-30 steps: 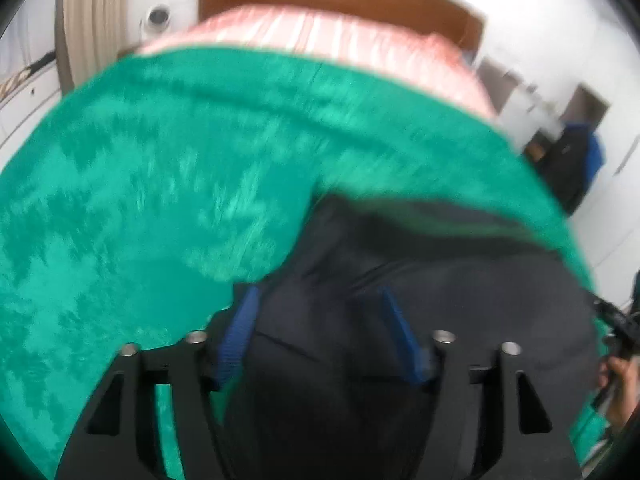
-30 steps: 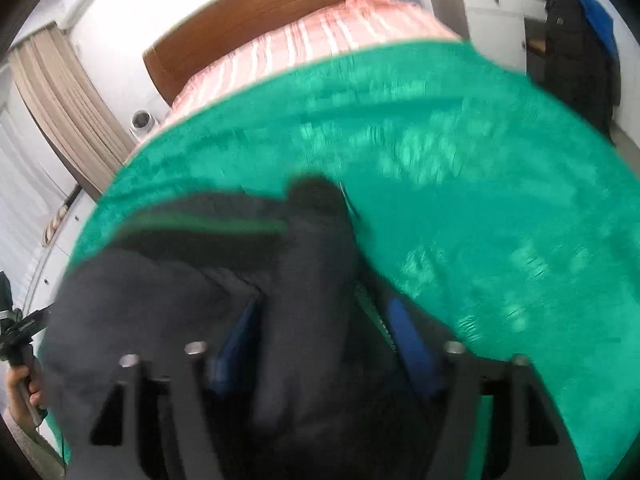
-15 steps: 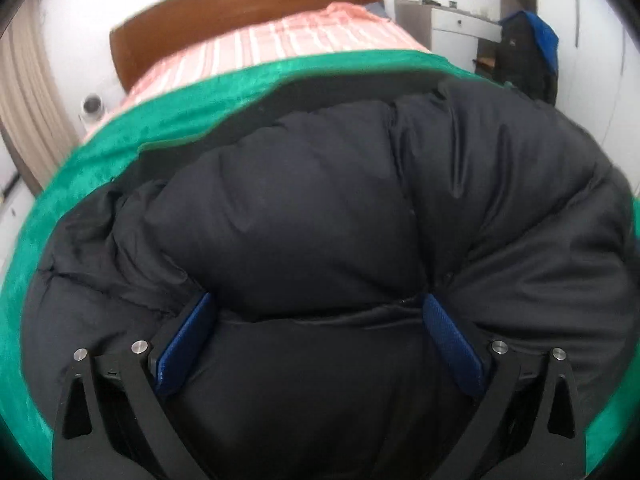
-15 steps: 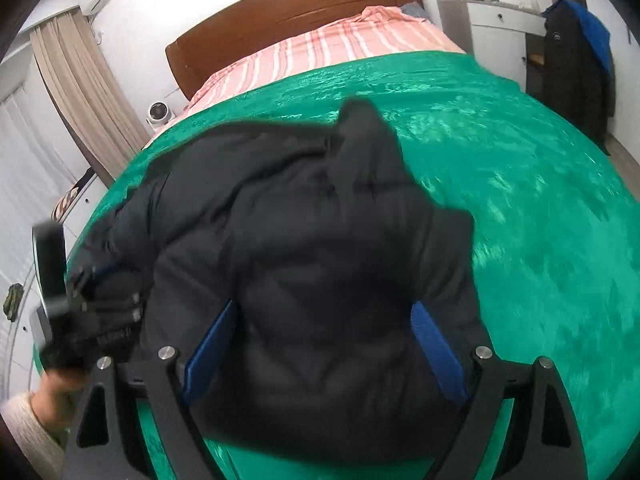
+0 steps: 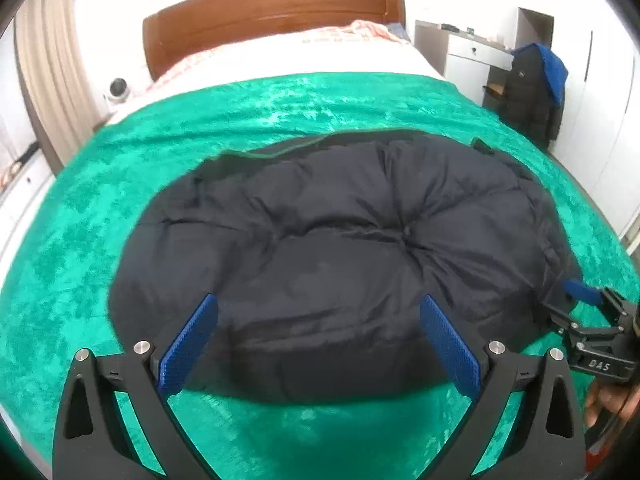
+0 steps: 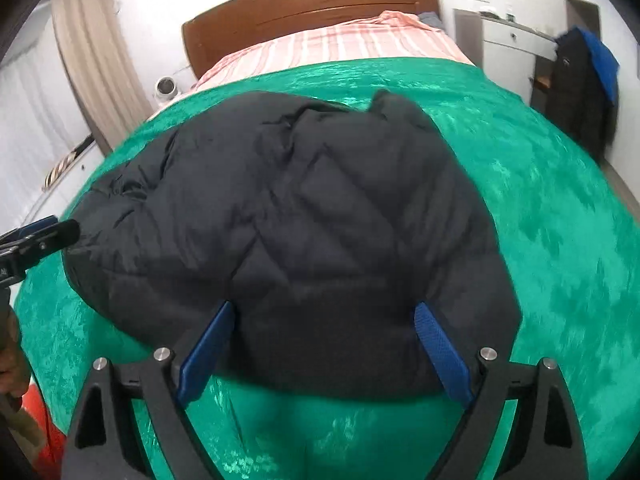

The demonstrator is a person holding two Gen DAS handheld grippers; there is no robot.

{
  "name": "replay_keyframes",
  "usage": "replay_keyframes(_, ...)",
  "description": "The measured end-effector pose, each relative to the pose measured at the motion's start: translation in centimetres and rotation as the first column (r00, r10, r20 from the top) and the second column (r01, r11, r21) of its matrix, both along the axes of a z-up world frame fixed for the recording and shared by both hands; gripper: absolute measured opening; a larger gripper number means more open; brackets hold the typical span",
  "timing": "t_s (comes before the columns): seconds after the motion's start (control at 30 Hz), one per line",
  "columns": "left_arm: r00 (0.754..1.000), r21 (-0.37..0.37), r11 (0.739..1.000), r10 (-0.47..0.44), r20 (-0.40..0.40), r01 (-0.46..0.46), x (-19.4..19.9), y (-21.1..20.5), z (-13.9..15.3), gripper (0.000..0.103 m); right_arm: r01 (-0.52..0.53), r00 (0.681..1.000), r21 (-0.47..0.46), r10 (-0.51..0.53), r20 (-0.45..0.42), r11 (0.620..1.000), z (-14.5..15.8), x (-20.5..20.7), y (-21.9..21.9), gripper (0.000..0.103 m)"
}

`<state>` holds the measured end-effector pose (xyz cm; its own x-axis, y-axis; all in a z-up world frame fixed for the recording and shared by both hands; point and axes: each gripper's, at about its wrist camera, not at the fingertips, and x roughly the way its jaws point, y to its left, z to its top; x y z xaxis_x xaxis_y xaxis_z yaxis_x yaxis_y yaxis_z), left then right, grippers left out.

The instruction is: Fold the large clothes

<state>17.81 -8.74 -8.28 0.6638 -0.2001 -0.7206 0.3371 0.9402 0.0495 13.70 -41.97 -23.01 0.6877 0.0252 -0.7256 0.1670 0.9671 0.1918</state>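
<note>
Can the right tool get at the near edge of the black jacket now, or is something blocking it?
Probably yes. The right tool, its jaws opening with nothing gripped, points at the black jacket on the green blanket. Nothing lies over that near edge, and the left tool is off to one side.

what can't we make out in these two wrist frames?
- Underside and inner folds of the black puffer jacket: hidden in both views by its own top layer.
- Right gripper in the left wrist view: cut off by the frame edge, jaw gap unreadable there.
- Left gripper in the right wrist view: only a tip shows at the edge.
- Items on the white dresser: too small.
- Dark coat hanging by the wall: blurred by lens distortion.
</note>
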Motion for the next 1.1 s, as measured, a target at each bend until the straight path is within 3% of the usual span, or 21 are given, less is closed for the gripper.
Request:
replay_keyframes(0.37, 0.997, 0.021, 1.000, 0.006, 0.077, -0.007, -3.2, 0.6, 2.7, 0.102, 0.053, 0.999, 0.063, -0.052, -0.012, 0.997, -0.3, -5.3, 0.8, 0.091)
replay_keyframes(0.63, 0.999, 0.020, 1.000, 0.006, 0.054, -0.008, -4.9, 1.0, 1.7, 0.102, 0.075, 0.996, 0.036, -0.073, -0.056, 0.997, -2.2, -7.7, 1.6, 0.094)
replay_keyframes(0.8, 1.000, 0.005, 1.000, -0.012, -0.023, 0.012, -6.1, 1.0, -3.0, 0.102, 0.080, 0.993, -0.017, -0.081, -0.087, 0.997, -3.7, -8.6, 2.2, 0.094)
replay_keyframes(0.97, 0.981, 0.024, 1.000, -0.007, -0.193, 0.012, -6.2, 1.4, -11.5, 0.102, 0.056, 0.989, -0.106, -0.070, -0.133, 0.993, -6.0, -8.8, 3.3, 0.101)
replay_keyframes(1.1, 0.991, 0.002, 1.000, -0.005, -0.131, 0.006, -7.1, 1.8, -12.9, 0.103, 0.034, 0.990, -0.166, -0.057, -0.132, 0.986, -6.5, -8.9, 4.2, 0.103)
